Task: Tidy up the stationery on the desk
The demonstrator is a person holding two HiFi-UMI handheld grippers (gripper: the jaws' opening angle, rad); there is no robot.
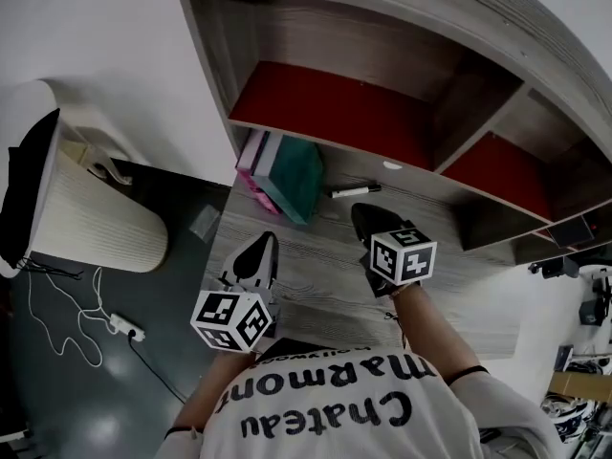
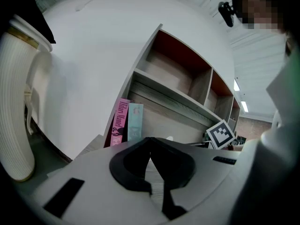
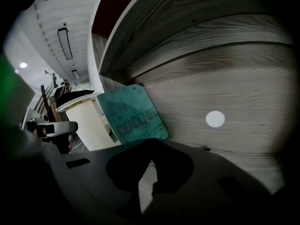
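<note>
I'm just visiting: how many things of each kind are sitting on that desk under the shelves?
Books: 2, a pink book and a teal book, leaning together
Marker pen: 1
Total: 3

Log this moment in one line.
left tool: shut, empty | right tool: shut, empty | pen: lying on desk, untouched | books: leaning, back left
</note>
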